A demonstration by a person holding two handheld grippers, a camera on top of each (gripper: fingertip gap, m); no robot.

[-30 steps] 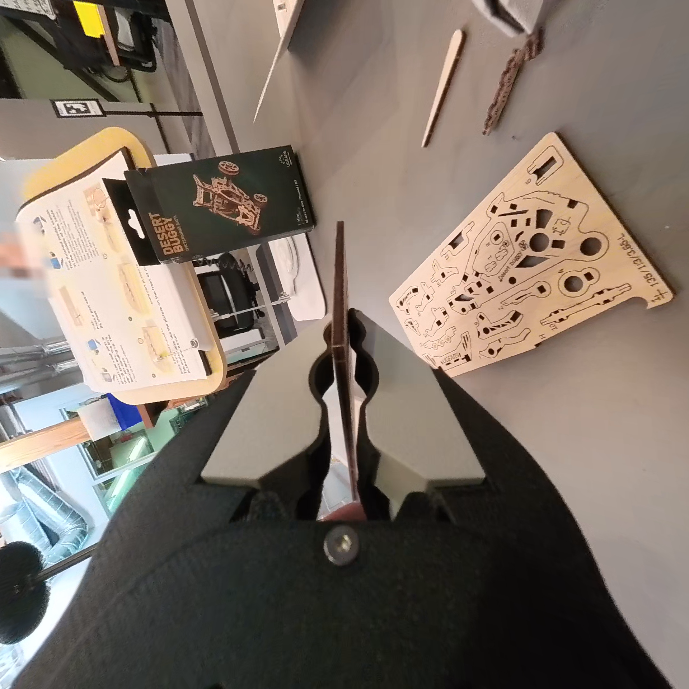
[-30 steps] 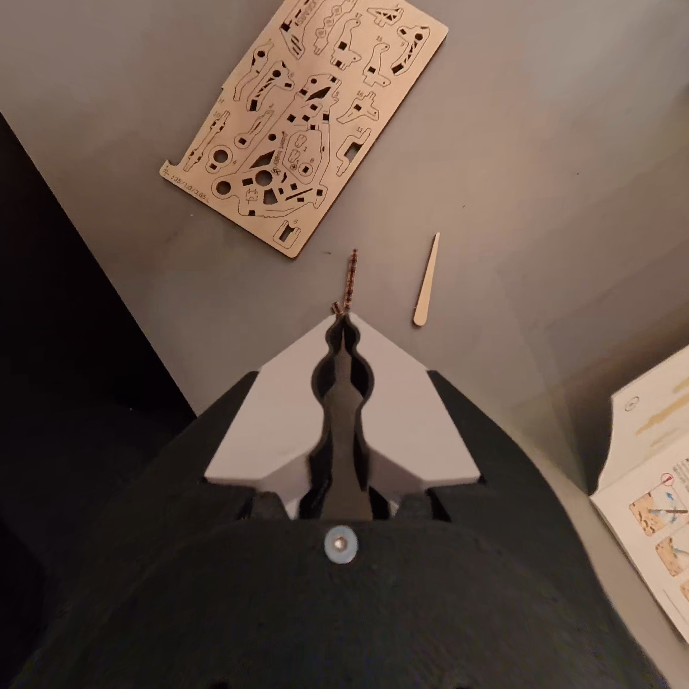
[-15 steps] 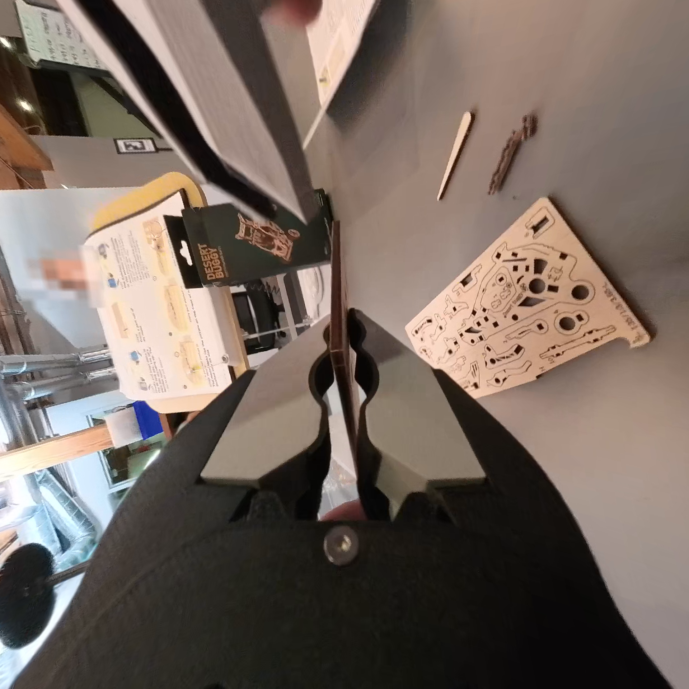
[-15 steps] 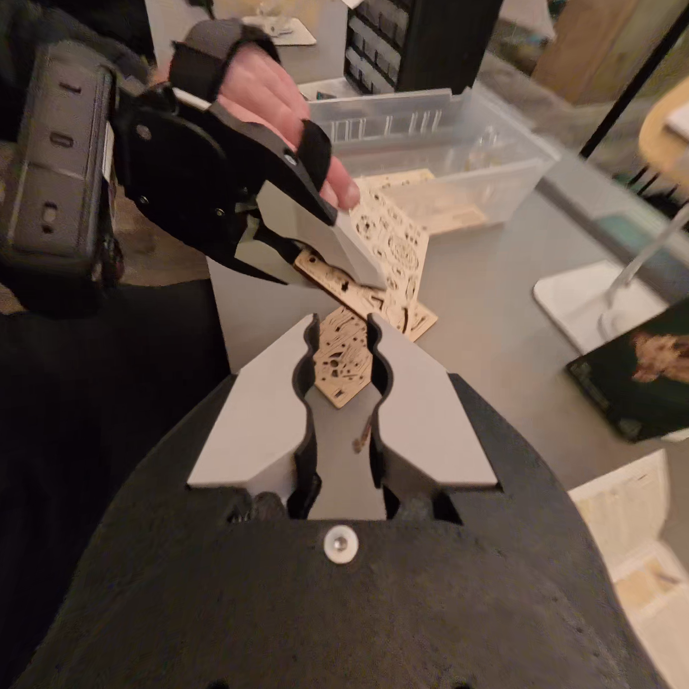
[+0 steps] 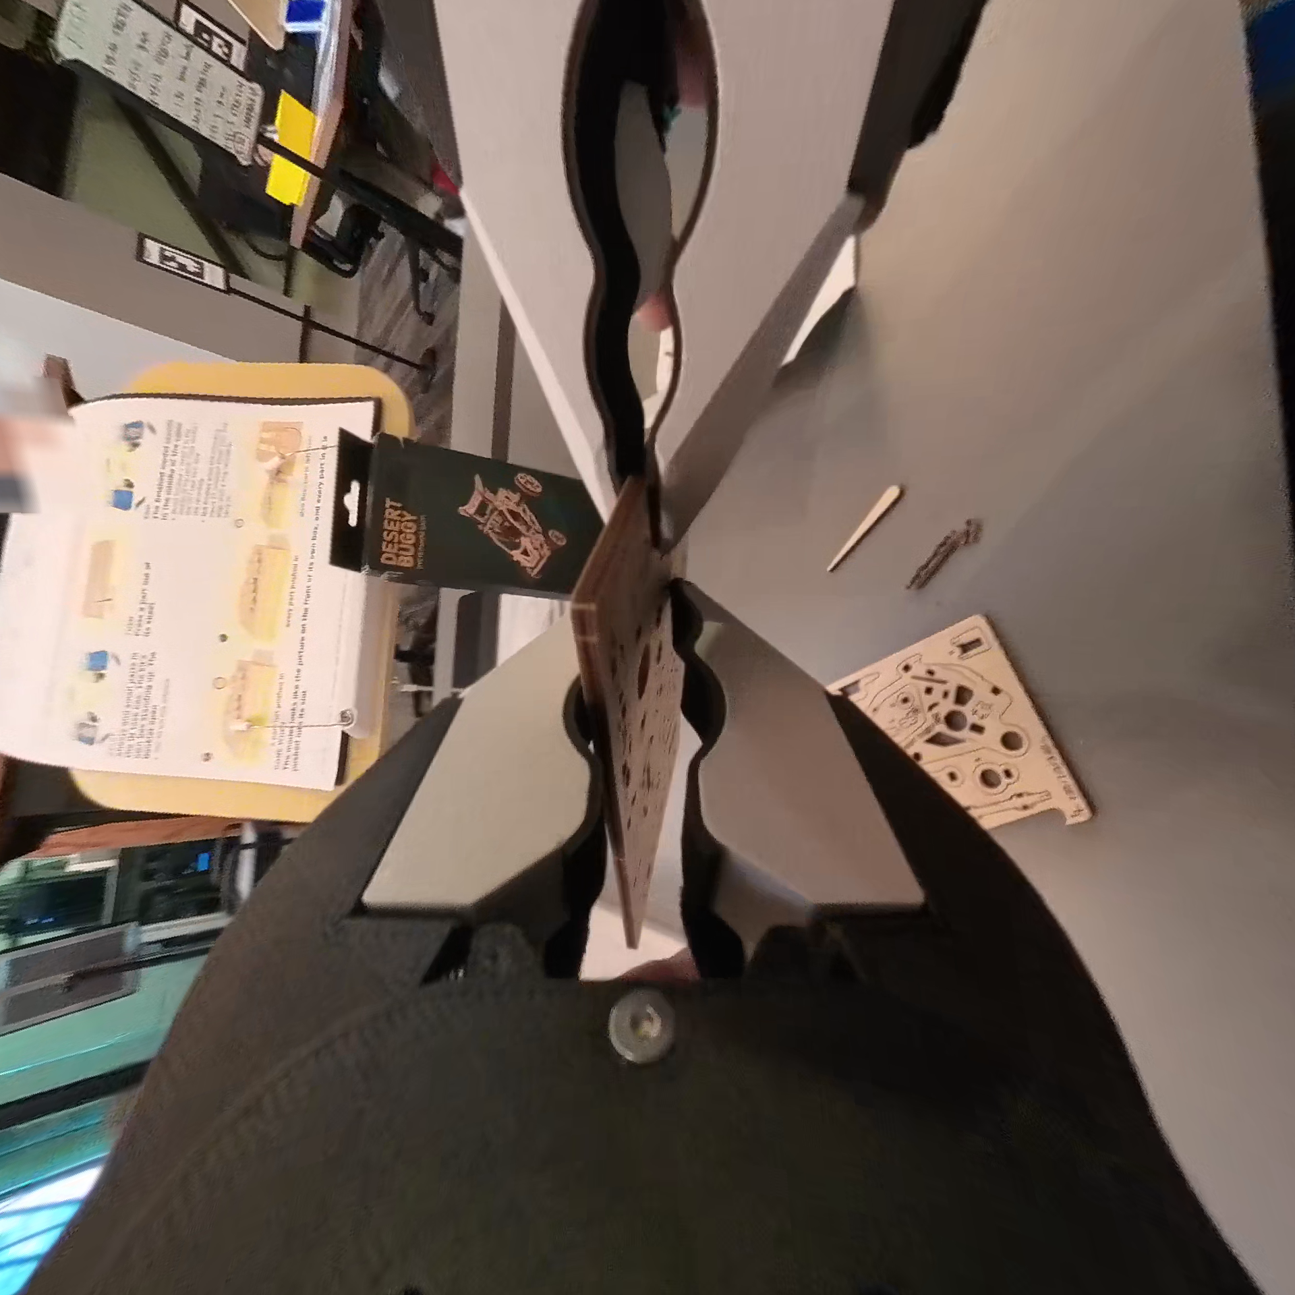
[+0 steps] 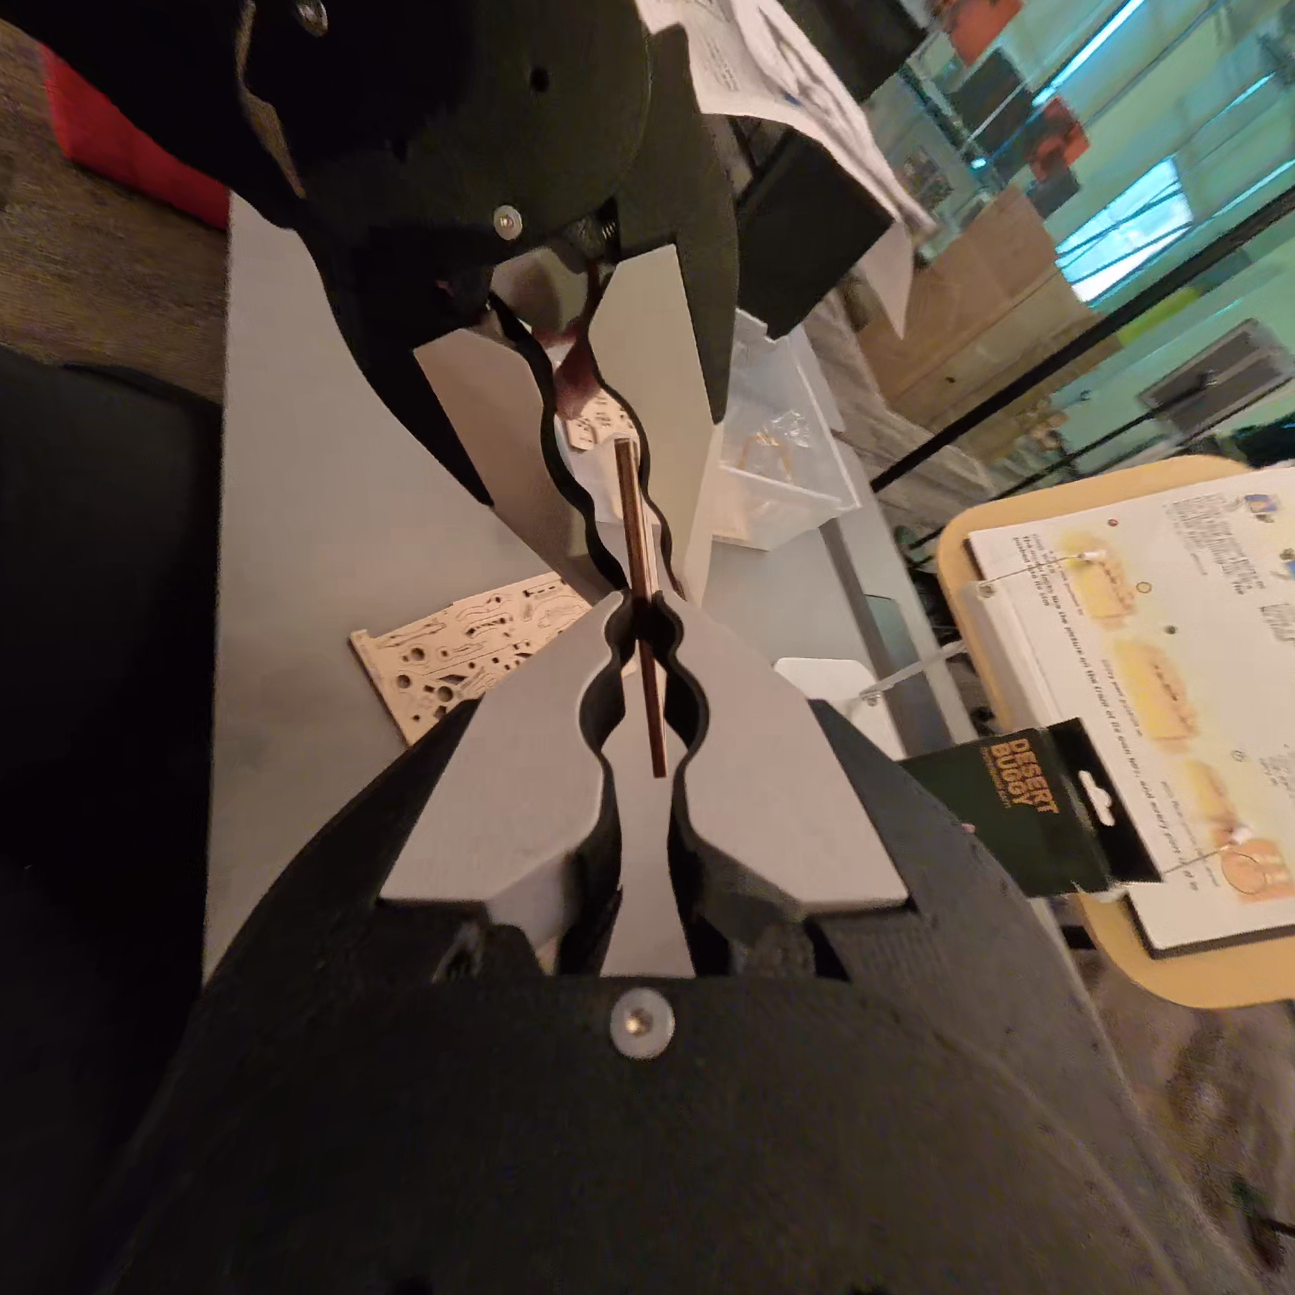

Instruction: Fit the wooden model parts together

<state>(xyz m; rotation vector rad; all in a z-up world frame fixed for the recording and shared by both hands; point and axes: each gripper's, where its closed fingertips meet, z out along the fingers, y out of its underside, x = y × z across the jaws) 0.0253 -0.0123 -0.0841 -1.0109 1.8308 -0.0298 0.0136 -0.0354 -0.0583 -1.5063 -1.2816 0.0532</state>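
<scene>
You had both the left claw and right claw clamped on one wooden sheet, nothing fitted together yet.

My left gripper: black body, pale grey fingers w/ black wavy pads. Same colours on my right gripper. Wooden sheet between them: light tan face peppered w/ dark cut-out holes, edge dark reddish-brown w/ thin pale lines. Desk is plain mid grey. Second sheet lying on it: pale beige, dark laser-cut outlines & round holes. Pick is cream; small part beside it dark brown. Box is black-green w/ gold-tan drawing. Manual: white pages, yellowish pics, blue icons, on a yellow board.
</scene>
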